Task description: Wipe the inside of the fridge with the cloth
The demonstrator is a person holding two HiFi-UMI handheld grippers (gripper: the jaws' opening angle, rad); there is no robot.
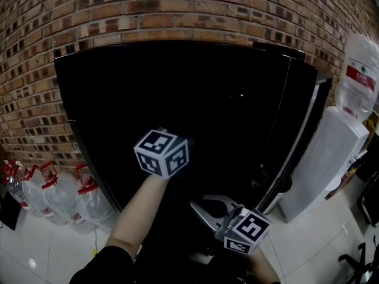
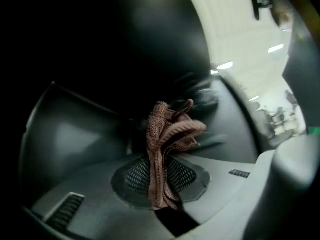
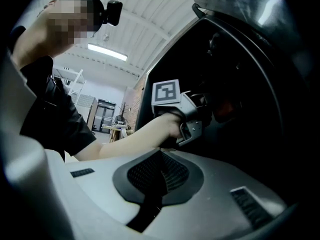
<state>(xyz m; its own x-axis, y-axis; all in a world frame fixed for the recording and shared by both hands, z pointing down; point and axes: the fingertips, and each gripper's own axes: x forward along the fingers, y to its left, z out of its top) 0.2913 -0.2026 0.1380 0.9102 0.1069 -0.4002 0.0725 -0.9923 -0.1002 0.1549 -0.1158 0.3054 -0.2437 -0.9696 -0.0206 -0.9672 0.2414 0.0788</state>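
Left hand-held gripper (image 2: 161, 186) of mine is clamped on the brown cloth (image 2: 170, 134), which stands up bunched between its jaws against the dark, blurred surfaces of the fridge (image 1: 177, 93). Only that gripper's own view shows the cloth. From my head view I see just the left gripper's marker cube and my bare forearm (image 1: 139, 212) stretched toward the black fridge, with the jaws and the cloth lost in the dark. My right hand-held gripper (image 3: 159, 179) has its jaws pressed together, empty, and it hangs lower and nearer to me at the bottom right of the head view. Its view alone catches the left gripper from the side, against the fridge's dark front. The head view alone takes in the brick wall (image 1: 177, 10), the water bottles (image 1: 59, 197) on the floor at left, and the white water dispenser (image 1: 328, 164) beside the fridge at right.
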